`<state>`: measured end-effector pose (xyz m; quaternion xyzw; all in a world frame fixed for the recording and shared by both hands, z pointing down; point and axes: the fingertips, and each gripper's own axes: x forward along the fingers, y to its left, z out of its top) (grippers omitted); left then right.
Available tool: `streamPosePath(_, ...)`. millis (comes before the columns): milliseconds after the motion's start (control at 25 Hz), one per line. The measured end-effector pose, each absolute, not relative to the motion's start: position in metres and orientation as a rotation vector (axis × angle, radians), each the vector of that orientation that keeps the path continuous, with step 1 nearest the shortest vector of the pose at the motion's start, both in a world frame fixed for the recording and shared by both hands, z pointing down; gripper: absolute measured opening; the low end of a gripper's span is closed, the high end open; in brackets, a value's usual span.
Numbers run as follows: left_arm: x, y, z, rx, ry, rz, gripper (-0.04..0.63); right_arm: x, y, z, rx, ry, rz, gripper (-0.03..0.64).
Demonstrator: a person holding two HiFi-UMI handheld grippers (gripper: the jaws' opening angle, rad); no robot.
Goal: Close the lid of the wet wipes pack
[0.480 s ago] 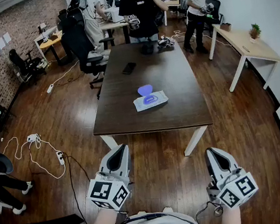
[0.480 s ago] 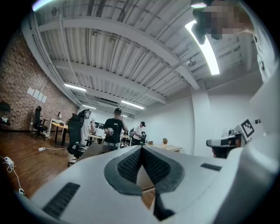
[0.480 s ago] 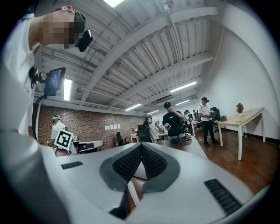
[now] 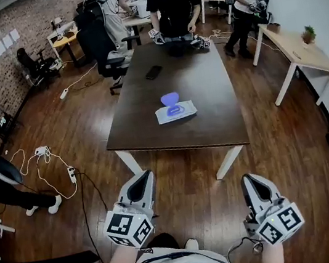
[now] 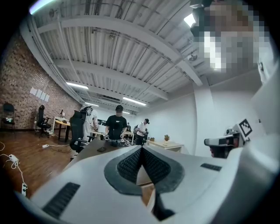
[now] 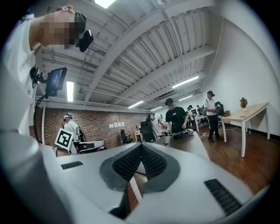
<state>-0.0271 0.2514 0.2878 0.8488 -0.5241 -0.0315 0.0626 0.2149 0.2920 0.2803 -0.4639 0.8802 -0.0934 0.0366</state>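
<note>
A white wet wipes pack [image 4: 175,111] lies on the dark wooden table [image 4: 152,130], with its purple lid [image 4: 169,99] flipped open toward the far side. Both grippers hang well short of the table, over the wooden floor near my body. My left gripper [image 4: 140,180] is shut and holds nothing; its pads meet at the tip in the left gripper view [image 5: 141,149]. My right gripper [image 4: 253,183] is shut and empty too, its jaws pressed together in the right gripper view [image 6: 141,146]. Both point level toward the table.
A black phone [image 4: 154,72] lies further along the table. A person in black [image 4: 173,4] stands at the table's far end with gear in front of them. Office chairs [image 4: 100,45], a power strip with cables [image 4: 70,173] and a light desk [image 4: 295,53] surround the table.
The head view has shifted a little closer to the table; the wipes pack sits slightly nearer in the picture. Both grippers hold the same pose, shut.
</note>
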Motion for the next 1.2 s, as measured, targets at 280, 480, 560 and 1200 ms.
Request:
streamPosePath(280, -0.018, 0.238, 0.286, 2.565, -1.605, -0.100, 0.000, 0.219, 0.277, 0.285, -1.394, 2.723, -0.301, 0.006)
streamPosePath(480, -0.018, 0.217, 0.292, 2.562, -1.601, -0.091, 0.000, 0.217, 0.258, 0.291, -1.390, 2.733, -0.296, 0.006)
streamPosePath(560, -0.017, 0.206, 0.294, 2.563, -1.596, -0.092, 0.000, 0.219, 0.249, 0.291, -1.399, 2.732, -0.291, 0.006)
streamPosePath(1200, -0.034, 0.012, 0.303, 2.576, -1.470, -0.094, 0.000, 0.193, 0.074, 0.292, -1.498, 2.708, -0.354, 0.006)
